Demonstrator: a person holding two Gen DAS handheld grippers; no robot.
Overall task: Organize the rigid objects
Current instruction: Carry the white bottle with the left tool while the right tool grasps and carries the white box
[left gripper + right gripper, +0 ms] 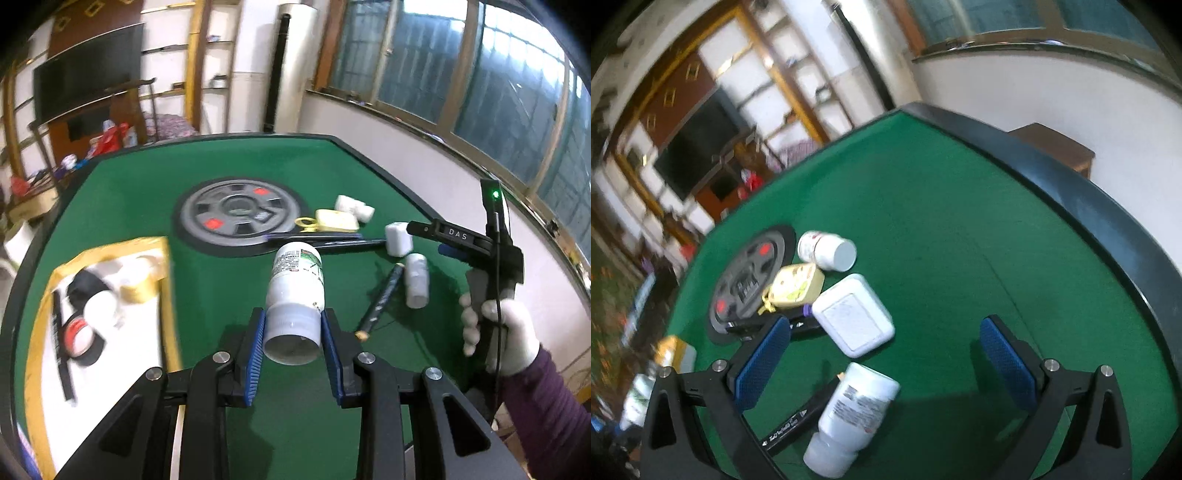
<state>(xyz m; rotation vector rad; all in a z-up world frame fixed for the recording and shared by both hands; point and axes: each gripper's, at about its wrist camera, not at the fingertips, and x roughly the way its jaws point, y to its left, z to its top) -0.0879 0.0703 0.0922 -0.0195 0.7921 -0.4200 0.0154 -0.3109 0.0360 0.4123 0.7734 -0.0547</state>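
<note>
Above the green desk (147, 192), the left tool (292, 328) is pinching a white bottle (295, 291) by its cap end, holding it clear of the felt, beside a yellow-rimmed box (162, 258). Farther right, the right tool (886, 354) is hovering spread over a white case (854, 314) and another bottle (855, 410).

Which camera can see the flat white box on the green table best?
The right wrist view: the flat white box lies close and shows its whole top. In the left wrist view the same box is small, far off and partly behind the right gripper.
</note>
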